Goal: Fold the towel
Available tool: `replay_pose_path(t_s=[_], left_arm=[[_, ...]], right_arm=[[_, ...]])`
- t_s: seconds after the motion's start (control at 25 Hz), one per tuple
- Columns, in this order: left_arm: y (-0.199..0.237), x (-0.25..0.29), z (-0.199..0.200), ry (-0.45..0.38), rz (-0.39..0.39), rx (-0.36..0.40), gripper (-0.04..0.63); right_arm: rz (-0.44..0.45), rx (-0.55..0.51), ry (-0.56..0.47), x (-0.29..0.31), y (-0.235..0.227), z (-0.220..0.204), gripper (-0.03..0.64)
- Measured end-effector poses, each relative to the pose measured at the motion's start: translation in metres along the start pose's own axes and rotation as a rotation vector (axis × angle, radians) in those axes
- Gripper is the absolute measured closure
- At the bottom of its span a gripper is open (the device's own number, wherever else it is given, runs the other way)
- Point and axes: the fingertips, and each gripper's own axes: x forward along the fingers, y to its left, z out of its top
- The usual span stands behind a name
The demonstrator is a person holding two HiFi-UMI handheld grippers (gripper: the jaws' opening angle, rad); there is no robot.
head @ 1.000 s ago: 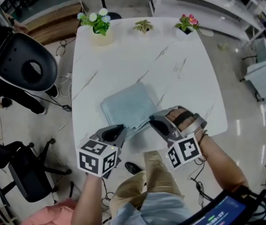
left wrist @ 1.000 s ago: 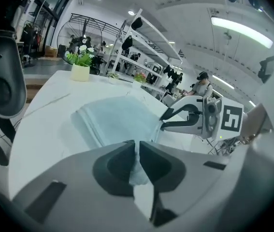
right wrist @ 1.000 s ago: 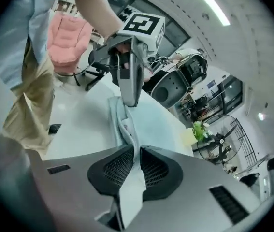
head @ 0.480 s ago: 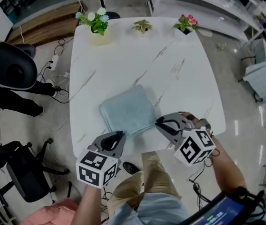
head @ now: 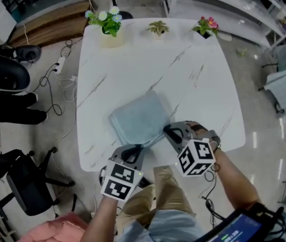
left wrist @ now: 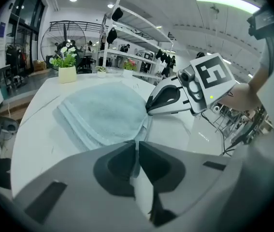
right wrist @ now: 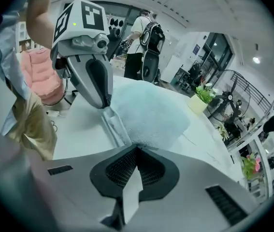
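Observation:
A folded light-blue towel [head: 136,116] lies on the white marble table [head: 193,84], near its front edge. My left gripper [head: 134,150] is at the towel's near left corner. In the left gripper view the jaws [left wrist: 137,142] stand almost together with the towel [left wrist: 103,111] edge pinched between them. My right gripper [head: 167,131] is at the near right corner. Its jaws [right wrist: 136,148] are closing, tips together where the towel [right wrist: 149,111] edge runs in. Each gripper shows in the other's view: the right gripper [left wrist: 168,98] and the left gripper [right wrist: 97,83].
Three potted plants [head: 108,25] [head: 158,29] [head: 206,26] stand along the table's far edge. Dark chairs [head: 4,77] [head: 26,185] and cables sit left of the table. My knee [head: 163,190] is under the front edge. A person with a backpack [right wrist: 144,37] stands beyond.
My left gripper slid right and forward onto the towel's near left corner. My right gripper rolled, dropped a little and shut at the near right corner. The towel stayed put.

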Motion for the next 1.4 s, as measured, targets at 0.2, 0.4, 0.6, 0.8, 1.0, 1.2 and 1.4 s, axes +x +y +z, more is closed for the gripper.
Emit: replay_pose_path(t_s=[0.2,0.4,0.6,0.8,1.0,1.2,1.4], left_arm=[[0.031,-0.001,0.006,-0.009,0.017,-0.018,0.574],[0.06,0.0,0.022,-0.06,-0.003,-0.058,0.574],[0.055,-0.049,0.026,-0.161,0.008,-0.177,0.562],[0.03,-0.137,0.076,-0.444,0.156,-0.2,0.563],[0.017,-0.231,0.15,-0.734,0.365,-0.139,0.563],[0.011,-0.296,0.196,-0.893,0.49,-0.092,0.565],[0.002,-0.316,0.209,-0.945,0.558,-0.053,0.568]], right_arm=[[-0.021,0.03,-0.021,0.012,-0.009,0.014,0.598],[-0.056,0.13,-0.045,0.028,-0.032,0.023,0.598],[-0.087,0.351,-0.178,-0.013,-0.046,0.041,0.575],[-0.16,0.596,-0.381,-0.08,-0.057,0.086,0.55],[-0.276,0.706,-0.616,-0.161,-0.082,0.155,0.543],[-0.413,0.627,-0.759,-0.231,-0.109,0.209,0.585],[-0.492,0.584,-0.765,-0.249,-0.109,0.214,0.598]])
